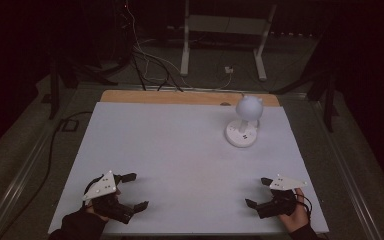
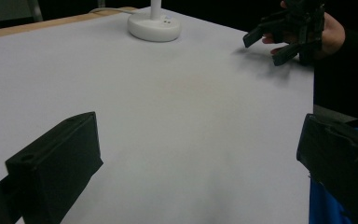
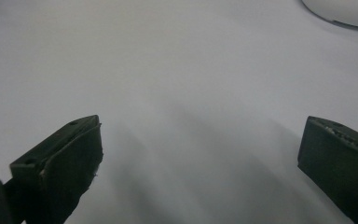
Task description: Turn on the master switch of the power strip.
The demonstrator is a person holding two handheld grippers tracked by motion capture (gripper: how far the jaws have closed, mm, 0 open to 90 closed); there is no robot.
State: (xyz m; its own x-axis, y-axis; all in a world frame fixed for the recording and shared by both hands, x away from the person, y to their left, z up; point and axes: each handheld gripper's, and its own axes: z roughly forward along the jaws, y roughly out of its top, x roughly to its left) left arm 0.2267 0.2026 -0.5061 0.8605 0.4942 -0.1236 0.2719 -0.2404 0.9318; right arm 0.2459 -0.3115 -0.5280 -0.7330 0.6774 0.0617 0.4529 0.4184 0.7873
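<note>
A small white lamp (image 1: 244, 121) with a round head and a disc base stands at the back right of the white table (image 1: 180, 150); its base (image 2: 154, 27) also appears in the left gripper view and at the top right edge (image 3: 342, 11) of the right gripper view. My left gripper (image 1: 136, 191) rests near the front left edge, jaws wide apart with nothing between them. At the front right, my right gripper (image 1: 258, 192) is open too and holds nothing. In the left gripper view the right gripper (image 2: 265, 44) sits far off, held by a hand.
A wooden strip (image 1: 180, 97) runs along the table's far edge. Beyond it, cables (image 1: 145, 60) lie on the floor beside a white metal stand (image 1: 225, 35). The room around is dark.
</note>
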